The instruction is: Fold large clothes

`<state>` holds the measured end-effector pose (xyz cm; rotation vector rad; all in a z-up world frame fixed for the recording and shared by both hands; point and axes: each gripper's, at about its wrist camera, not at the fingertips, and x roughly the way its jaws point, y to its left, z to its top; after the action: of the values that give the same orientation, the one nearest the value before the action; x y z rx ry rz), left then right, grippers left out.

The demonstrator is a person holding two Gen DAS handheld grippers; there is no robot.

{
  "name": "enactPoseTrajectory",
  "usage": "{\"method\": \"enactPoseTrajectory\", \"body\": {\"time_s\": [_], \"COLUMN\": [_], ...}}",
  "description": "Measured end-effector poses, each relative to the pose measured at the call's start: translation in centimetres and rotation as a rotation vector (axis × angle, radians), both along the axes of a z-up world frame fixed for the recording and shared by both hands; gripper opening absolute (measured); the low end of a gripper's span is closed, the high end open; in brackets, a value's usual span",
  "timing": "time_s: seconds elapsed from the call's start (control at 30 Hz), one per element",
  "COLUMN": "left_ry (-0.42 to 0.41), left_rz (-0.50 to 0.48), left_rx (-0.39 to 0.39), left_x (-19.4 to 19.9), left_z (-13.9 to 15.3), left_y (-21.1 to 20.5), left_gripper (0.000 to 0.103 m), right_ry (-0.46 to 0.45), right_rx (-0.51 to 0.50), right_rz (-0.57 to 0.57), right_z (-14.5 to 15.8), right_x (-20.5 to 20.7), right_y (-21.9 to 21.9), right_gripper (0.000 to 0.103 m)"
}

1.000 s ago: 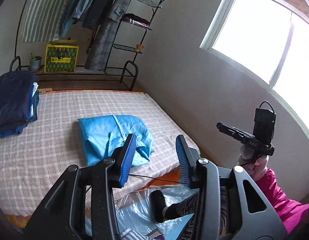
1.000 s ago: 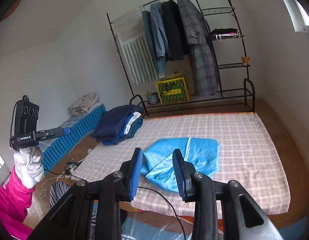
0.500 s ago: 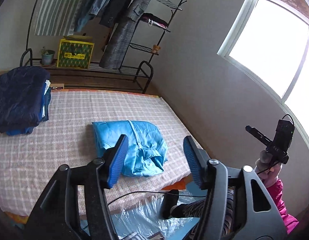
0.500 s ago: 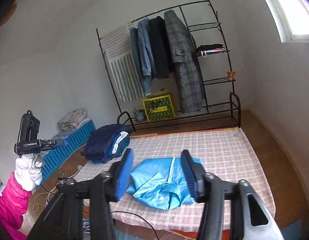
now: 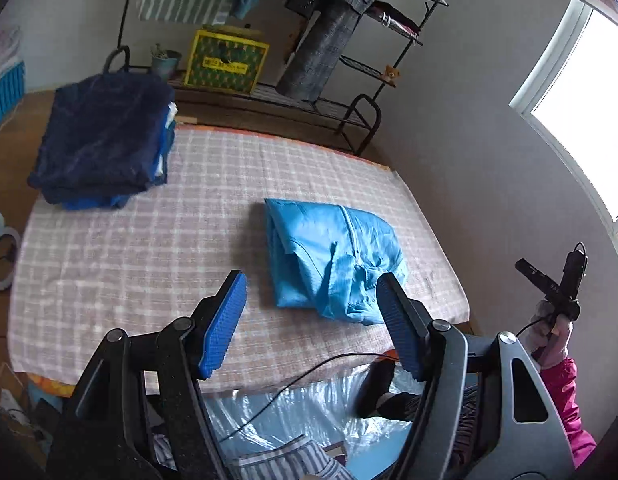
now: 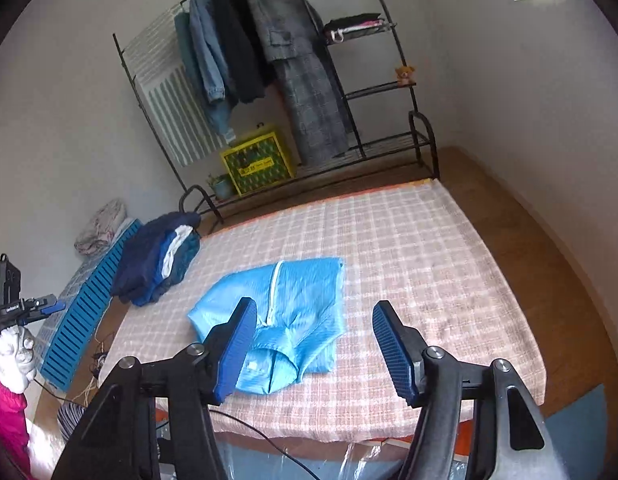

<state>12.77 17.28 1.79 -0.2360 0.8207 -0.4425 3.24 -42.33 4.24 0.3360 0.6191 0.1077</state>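
A light blue jacket (image 5: 333,248) (image 6: 301,292) lies folded into a rough square on the checked bed (image 5: 149,240) (image 6: 429,264), near its front edge, zip up and collar toward me. My left gripper (image 5: 311,280) hovers open in front of the bed, above and short of the jacket's near edge, nothing between its blue pads. My right gripper (image 6: 315,306) hangs over the jacket's collar end; its jaws are closing a little, still wide apart, with nothing between them. A gloved hand (image 5: 549,332) (image 6: 13,348) with a pink sleeve shows at the edge of each view.
A stack of folded navy and blue clothes (image 5: 105,140) (image 6: 153,256) sits on the bed's far left corner. Behind the bed stand a black clothes rack (image 6: 269,60) with hung coats and a yellow box (image 5: 227,60). Clear plastic sheeting (image 5: 309,400) and a cable lie on the floor in front.
Both grippers have opened wider and moved in toward the bed, tilting down so the jacket sits larger and lower in both views. The jacket has not moved.
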Motion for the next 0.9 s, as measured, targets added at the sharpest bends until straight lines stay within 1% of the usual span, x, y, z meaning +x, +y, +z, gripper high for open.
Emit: {"method": "enactPoseTrajectory", "body": {"time_s": [0.1,0.17,0.3,0.33,0.4,0.47,0.53,0.6,0.67,0.73,0.8,0.83,0.9], "left_ry": [-0.077,-0.092,-0.109,-0.108,-0.101,-0.07,-0.014,0.057,0.145,0.214,0.285,0.325,0.381], "left_rz": [0.046,0.059,0.075,0.071,0.049,0.02,0.0,-0.022,-0.039,-0.033,-0.023,-0.03,-0.027], "left_rx": [0.059,0.069,0.1,0.1,0.075,0.023,-0.041,-0.109,-0.202,-0.244,-0.291,-0.318,-0.365], "left_x": [-1.9,-2.3,-2.0,-1.6,-0.8,0.8,3.0,5.5,8.2,10.9,13.4,14.6,16.3], "left_z": [3.5,4.9,6.5,6.5,5.8,3.7,0.7,-3.1,-7.1,-11.0,-14.6,-16.2,-18.9], "left_y": [2.3,3.3,4.0,3.9,3.4,2.6,1.2,-0.5,-2.1,-3.7,-5.0,-5.6,-6.6], "left_gripper": [0.069,0.069,0.069,0.069,0.069,0.069,0.069,0.069,0.069,0.069,0.069,0.069,0.069], "right_ry": [-0.048,-0.064,-0.075,-0.077,-0.073,-0.054,-0.013,0.038,0.093,0.151,0.202,0.226,0.271], "right_rx": [-0.026,-0.07,-0.146,-0.158,-0.149,-0.109,-0.064,-0.015,0.045,0.094,0.122,0.135,0.172], "right_rz": [-0.052,-0.083,-0.085,-0.074,-0.046,-0.023,-0.003,0.013,0.027,0.031,0.022,0.015,0.002], "right_z": [3.4,5.1,8.0,8.4,8.4,6.8,4.2,0.6,-3.3,-7.1,-10.8,-12.5,-15.7], "right_x": [-1.1,-1.6,-1.8,-1.8,-1.1,-0.1,1.5,3.3,5.2,7.5,9.5,10.4,12.2], "right_y": [-2.3,-3.0,-3.0,-2.8,-2.1,-1.5,-0.5,0.5,1.5,2.6,3.4,3.6,3.9], "right_gripper": [0.064,0.064,0.064,0.064,0.064,0.065,0.065,0.065,0.065,0.065,0.065,0.065,0.065]}}
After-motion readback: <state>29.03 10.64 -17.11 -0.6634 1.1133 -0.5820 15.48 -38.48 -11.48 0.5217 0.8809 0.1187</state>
